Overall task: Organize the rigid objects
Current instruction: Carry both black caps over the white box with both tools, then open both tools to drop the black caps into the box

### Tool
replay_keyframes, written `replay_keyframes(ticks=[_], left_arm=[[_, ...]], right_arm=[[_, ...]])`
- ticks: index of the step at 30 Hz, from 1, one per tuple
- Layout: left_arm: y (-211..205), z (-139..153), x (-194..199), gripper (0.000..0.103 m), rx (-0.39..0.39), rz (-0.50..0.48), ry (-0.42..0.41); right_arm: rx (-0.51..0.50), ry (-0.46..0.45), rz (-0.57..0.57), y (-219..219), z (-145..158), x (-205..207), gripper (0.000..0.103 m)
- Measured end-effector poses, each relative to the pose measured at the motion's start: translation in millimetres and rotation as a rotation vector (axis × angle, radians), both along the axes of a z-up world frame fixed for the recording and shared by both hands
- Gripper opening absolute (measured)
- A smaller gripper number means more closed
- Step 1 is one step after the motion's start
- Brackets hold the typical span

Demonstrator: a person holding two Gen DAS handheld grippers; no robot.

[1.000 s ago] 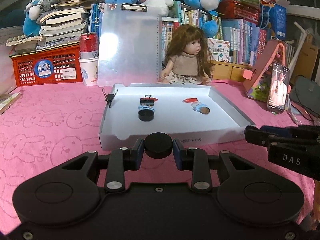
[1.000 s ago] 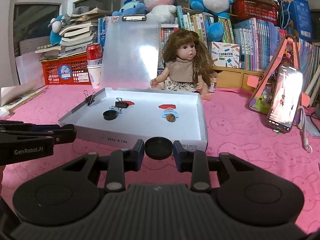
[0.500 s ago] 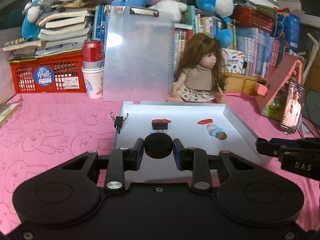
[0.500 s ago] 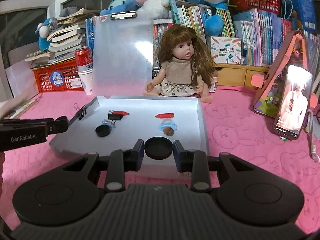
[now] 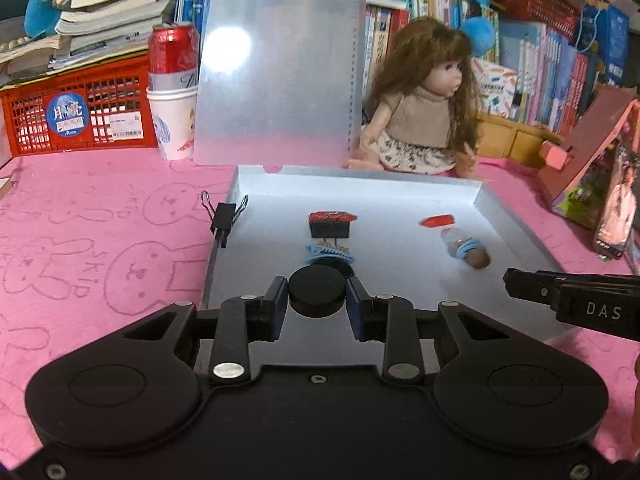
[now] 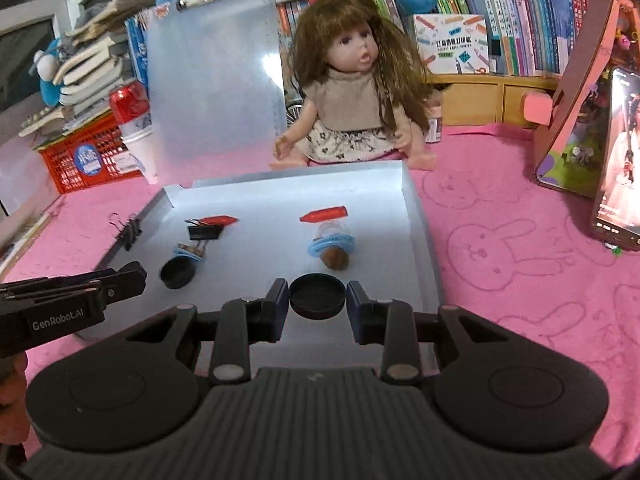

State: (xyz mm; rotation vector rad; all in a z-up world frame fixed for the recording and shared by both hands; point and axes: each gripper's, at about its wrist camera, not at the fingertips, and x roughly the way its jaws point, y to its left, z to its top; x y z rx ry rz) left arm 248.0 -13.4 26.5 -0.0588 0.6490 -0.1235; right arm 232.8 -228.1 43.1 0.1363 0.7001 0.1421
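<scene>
My left gripper [image 5: 317,298] is shut on a black round cap [image 5: 317,291], held over the near left part of the white tray [image 5: 360,174]. My right gripper [image 6: 318,297] is shut on a second black round cap [image 6: 317,295], held over the tray's near right part [image 6: 416,216]. In the tray lie a black cap [image 6: 176,274], a black binder clip [image 5: 330,228], a red piece [image 5: 437,221], and a small bottle with a blue ring [image 5: 466,249]. Another binder clip [image 5: 223,216] grips the tray's left wall.
A doll [image 5: 420,112] sits behind the tray. A clear clipboard [image 5: 280,72] stands upright at the back, beside a red can in a paper cup [image 5: 173,92] and a red crate [image 5: 76,116]. A phone [image 6: 618,160] leans at right. Pink cloth covers the table.
Both grippers have moved forward over the tray, each still holding its black cap. The tray and its contents now appear closer.
</scene>
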Motion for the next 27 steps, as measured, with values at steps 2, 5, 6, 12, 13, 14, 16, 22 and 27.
replay_keyframes(ticks=[2,5,6,12,13,14,16,22,27], left_arm=[[-1,-5,7,0.030,0.002,0.005,0.012],[-2,-12,13,0.030,0.007,0.004,0.020],[-4,-14,15,0.030,0.015,0.003,0.015],[-7,-17,23,0.030,0.027,-0.001,0.000],[-8,-17,25,0.030,0.029,0.000,-0.002],[-8,-17,26,0.030,0.030,0.001,-0.004],[-9,-17,29,0.030,0.032,0.003,-0.008],[-10,-19,35,0.030,0.032,0.013,-0.019],[-12,-22,35,0.031,0.044,0.016,-0.029]], right_arm=[[-0.010,0.005,-0.002,0,-4,5,0.037],[-0.037,0.003,-0.003,2,-9,11,0.037],[-0.045,0.002,-0.002,2,-11,13,0.037],[-0.086,0.004,0.000,8,-18,23,0.037],[-0.091,0.003,0.002,9,-19,25,0.037],[-0.096,0.003,0.002,10,-19,26,0.037],[-0.103,0.004,0.005,11,-21,29,0.037],[-0.102,0.000,0.002,11,-25,35,0.037],[-0.113,-0.007,0.008,11,-25,35,0.038]])
